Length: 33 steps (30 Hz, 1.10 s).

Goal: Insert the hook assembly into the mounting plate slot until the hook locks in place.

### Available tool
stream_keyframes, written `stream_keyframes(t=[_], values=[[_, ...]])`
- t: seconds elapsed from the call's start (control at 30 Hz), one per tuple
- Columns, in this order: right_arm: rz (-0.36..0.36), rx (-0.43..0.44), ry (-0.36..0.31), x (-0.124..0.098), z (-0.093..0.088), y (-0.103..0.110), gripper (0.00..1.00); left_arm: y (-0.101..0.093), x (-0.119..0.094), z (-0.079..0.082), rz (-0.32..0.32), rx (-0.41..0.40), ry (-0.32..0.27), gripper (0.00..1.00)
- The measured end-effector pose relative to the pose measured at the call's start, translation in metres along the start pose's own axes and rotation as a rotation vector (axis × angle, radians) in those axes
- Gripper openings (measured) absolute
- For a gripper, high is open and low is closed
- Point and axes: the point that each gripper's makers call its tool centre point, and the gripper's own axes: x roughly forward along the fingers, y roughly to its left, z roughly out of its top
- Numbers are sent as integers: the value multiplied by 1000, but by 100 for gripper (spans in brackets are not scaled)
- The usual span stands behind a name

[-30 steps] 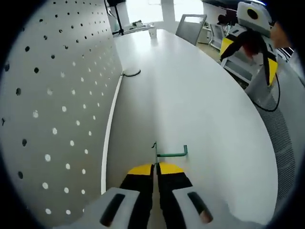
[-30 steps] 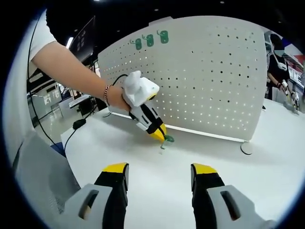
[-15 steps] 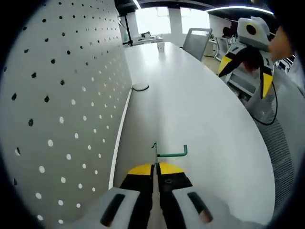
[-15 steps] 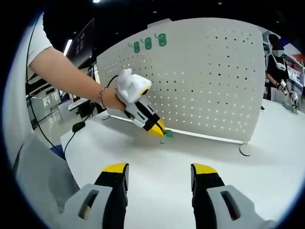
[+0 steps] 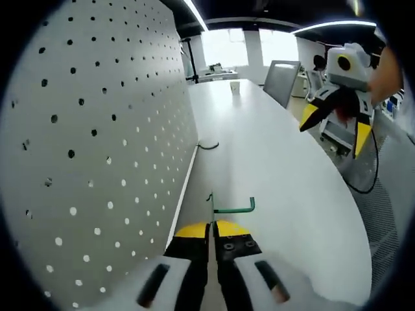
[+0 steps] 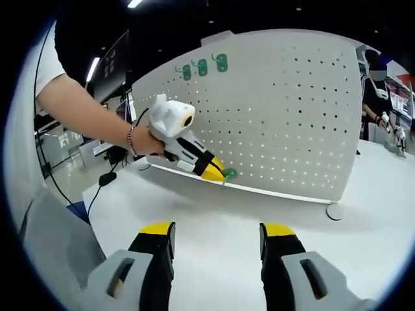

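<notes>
L gripper (image 5: 212, 228), jaws clamped on the green hook (image 5: 230, 206), has lifted it off the table (image 6: 214, 233) to near the pegboard (image 6: 279, 110) w/ hook not yet seated; R gripper (image 6: 217, 236) idles, jaws apart, empty.

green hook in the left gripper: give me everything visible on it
The green hook is thin bent wire with a green coating. A straight shaft runs sideways across the left gripper view, its far end turned up; the near end meets a short cross piece at the tips. The left gripper is shut on it, holding it above the white table close to the pegboard. It looks not yet inserted.
</notes>
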Motion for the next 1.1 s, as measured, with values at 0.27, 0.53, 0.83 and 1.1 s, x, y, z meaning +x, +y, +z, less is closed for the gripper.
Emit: stream_keyframes(t=[0.27, 0.53, 0.83, 1.1], values=[[9, -4, -21, 5, 8, 4, 50, 6, -21, 16, 68, -33, -77, 2], [20, -13, -53, 7, 21, 6, 51, 9, -45, 22, 135, -103, -147, 2], [43, -32, -84, 14, 35, 12, 51, 12, -73, 28, 228, -144, -220, 2], [59, -35, -94, 17, 40, 15, 51, 12, -109, 55, 306, -196, -355, 2]])
